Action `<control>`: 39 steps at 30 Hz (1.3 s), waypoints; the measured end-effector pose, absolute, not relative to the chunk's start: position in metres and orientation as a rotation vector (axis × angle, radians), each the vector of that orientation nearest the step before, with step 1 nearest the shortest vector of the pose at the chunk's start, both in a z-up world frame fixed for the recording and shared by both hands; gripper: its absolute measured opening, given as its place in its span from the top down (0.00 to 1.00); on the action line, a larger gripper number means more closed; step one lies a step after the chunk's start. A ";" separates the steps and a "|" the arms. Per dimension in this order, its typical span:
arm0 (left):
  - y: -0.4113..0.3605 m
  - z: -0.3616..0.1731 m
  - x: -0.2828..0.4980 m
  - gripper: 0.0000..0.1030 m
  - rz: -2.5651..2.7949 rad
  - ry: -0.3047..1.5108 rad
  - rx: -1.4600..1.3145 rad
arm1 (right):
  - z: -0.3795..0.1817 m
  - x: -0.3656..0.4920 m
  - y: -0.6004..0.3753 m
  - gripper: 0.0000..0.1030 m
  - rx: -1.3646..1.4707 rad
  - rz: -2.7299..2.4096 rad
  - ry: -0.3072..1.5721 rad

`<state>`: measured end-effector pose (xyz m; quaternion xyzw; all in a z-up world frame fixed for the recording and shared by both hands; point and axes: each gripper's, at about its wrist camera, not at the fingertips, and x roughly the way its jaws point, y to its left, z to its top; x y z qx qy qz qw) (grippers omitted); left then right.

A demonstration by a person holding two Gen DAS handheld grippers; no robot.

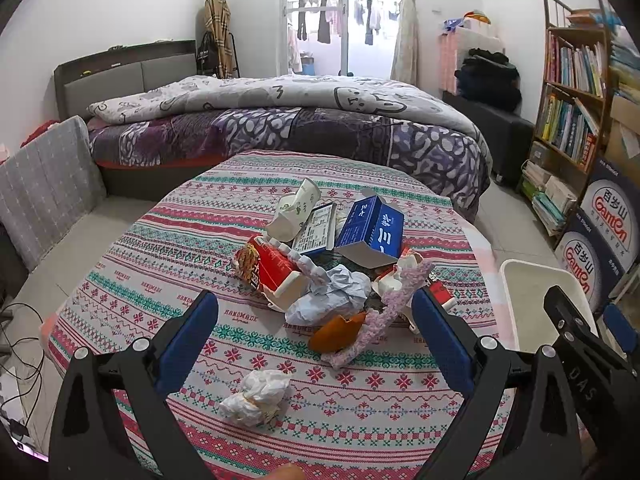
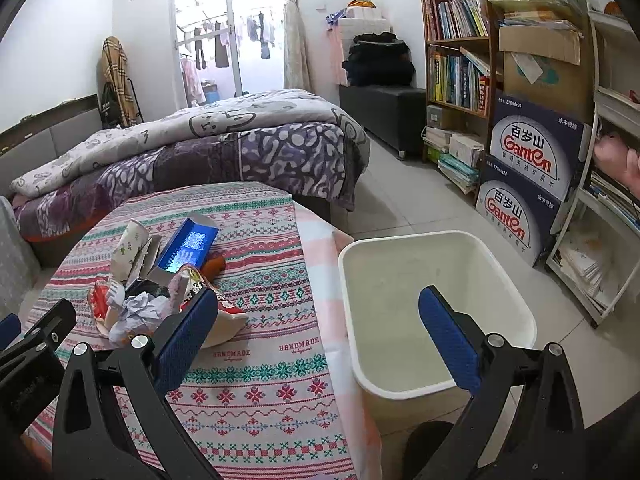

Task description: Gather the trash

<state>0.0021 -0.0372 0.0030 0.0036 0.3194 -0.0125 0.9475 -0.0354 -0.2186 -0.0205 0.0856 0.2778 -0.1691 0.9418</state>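
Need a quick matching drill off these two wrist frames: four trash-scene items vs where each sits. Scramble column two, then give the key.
Column one:
1. crumpled white tissue
2. blue carton
3. white bin
4. orange peel

Column two:
A. on the floor beside the table
B. alone on the tablecloth, nearest the left tongs
C. at the far side of the pile, lying open
D. at the near edge of the pile, against the purple fuzzy strip

Pairs: 1-B, 2-C, 3-A, 4-D
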 end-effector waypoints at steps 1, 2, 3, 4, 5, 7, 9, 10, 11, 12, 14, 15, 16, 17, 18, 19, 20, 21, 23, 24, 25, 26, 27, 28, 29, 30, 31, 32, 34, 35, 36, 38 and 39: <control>-0.037 0.002 0.002 0.08 -0.025 0.649 0.009 | -0.020 -0.035 -0.219 0.07 0.176 -0.345 0.567; -0.037 0.002 0.003 0.08 -0.025 0.649 0.010 | -0.020 -0.035 -0.219 0.07 0.176 -0.345 0.567; -0.037 0.003 0.002 0.08 -0.024 0.648 0.011 | -0.020 -0.035 -0.218 0.07 0.176 -0.345 0.566; -0.037 0.002 0.002 0.08 -0.023 0.648 0.012 | -0.020 -0.035 -0.219 0.07 0.175 -0.345 0.567; -0.037 0.002 0.003 0.08 -0.023 0.648 0.012 | -0.020 -0.035 -0.219 0.07 0.175 -0.346 0.567; -0.037 0.002 0.003 0.08 -0.023 0.649 0.013 | -0.020 -0.035 -0.219 0.07 0.175 -0.346 0.568; -0.037 0.002 0.003 0.08 -0.023 0.649 0.012 | -0.020 -0.035 -0.219 0.07 0.176 -0.345 0.568; -0.037 0.002 0.003 0.08 -0.023 0.650 0.013 | -0.020 -0.035 -0.219 0.07 0.177 -0.346 0.567; -0.037 0.001 0.003 0.08 -0.022 0.649 0.013 | -0.020 -0.035 -0.219 0.07 0.177 -0.346 0.566; -0.037 0.001 0.003 0.08 -0.022 0.649 0.012 | -0.020 -0.035 -0.218 0.07 0.176 -0.345 0.567; -0.037 0.001 0.003 0.08 -0.021 0.651 0.012 | -0.020 -0.036 -0.218 0.07 0.176 -0.346 0.566; -0.037 0.001 0.003 0.08 -0.020 0.651 0.013 | -0.020 -0.036 -0.219 0.07 0.177 -0.345 0.566; -0.036 0.000 0.003 0.08 -0.019 0.652 0.013 | -0.021 -0.035 -0.218 0.07 0.177 -0.345 0.566; -0.036 -0.001 0.003 0.08 -0.018 0.653 0.014 | -0.021 -0.035 -0.218 0.07 0.177 -0.346 0.564; -0.036 -0.002 0.003 0.08 -0.018 0.654 0.015 | -0.021 -0.035 -0.218 0.07 0.176 -0.346 0.564; -0.037 -0.001 0.003 0.08 -0.019 0.654 0.014 | -0.020 -0.035 -0.218 0.07 0.176 -0.346 0.564; -0.036 -0.002 0.003 0.08 -0.019 0.654 0.015 | -0.020 -0.035 -0.218 0.07 0.176 -0.346 0.565; -0.036 -0.003 0.003 0.08 -0.018 0.655 0.016 | -0.021 -0.035 -0.218 0.07 0.177 -0.345 0.566; -0.035 -0.005 0.004 0.08 -0.017 0.658 0.019 | -0.021 -0.035 -0.218 0.07 0.178 -0.345 0.566; -0.035 -0.006 0.004 0.08 -0.017 0.658 0.020 | -0.021 -0.035 -0.218 0.07 0.179 -0.345 0.566; -0.034 -0.006 0.004 0.08 -0.016 0.659 0.019 | -0.021 -0.035 -0.217 0.07 0.180 -0.345 0.567; -0.034 -0.007 0.003 0.08 -0.015 0.659 0.019 | -0.021 -0.035 -0.217 0.07 0.178 -0.345 0.565; -0.036 -0.006 0.003 0.08 -0.015 0.658 0.021 | -0.021 -0.035 -0.217 0.07 0.177 -0.344 0.565; -0.035 -0.008 0.003 0.08 -0.015 0.658 0.021 | -0.021 -0.035 -0.217 0.07 0.177 -0.344 0.566; -0.036 -0.007 0.003 0.08 -0.015 0.658 0.021 | -0.021 -0.035 -0.218 0.07 0.179 -0.343 0.567; -0.036 -0.006 0.004 0.08 -0.016 0.658 0.022 | -0.021 -0.034 -0.218 0.07 0.181 -0.342 0.569; -0.036 -0.006 0.004 0.08 -0.016 0.658 0.022 | -0.022 -0.034 -0.217 0.07 0.184 -0.341 0.571; -0.036 -0.007 0.003 0.08 -0.016 0.659 0.022 | -0.022 -0.034 -0.217 0.07 0.186 -0.340 0.572; -0.036 -0.007 0.004 0.08 -0.014 0.659 0.024 | -0.022 -0.033 -0.216 0.07 0.186 -0.340 0.572; -0.035 -0.008 0.003 0.08 -0.014 0.659 0.024 | -0.022 -0.034 -0.217 0.07 0.186 -0.340 0.571; -0.036 -0.007 0.004 0.08 -0.015 0.659 0.023 | -0.022 -0.034 -0.217 0.07 0.187 -0.340 0.571; -0.036 -0.007 0.004 0.08 -0.015 0.659 0.023 | -0.022 -0.034 -0.217 0.07 0.186 -0.339 0.572; -0.036 -0.007 0.004 0.08 -0.015 0.659 0.023 | -0.022 -0.033 -0.216 0.07 0.186 -0.339 0.573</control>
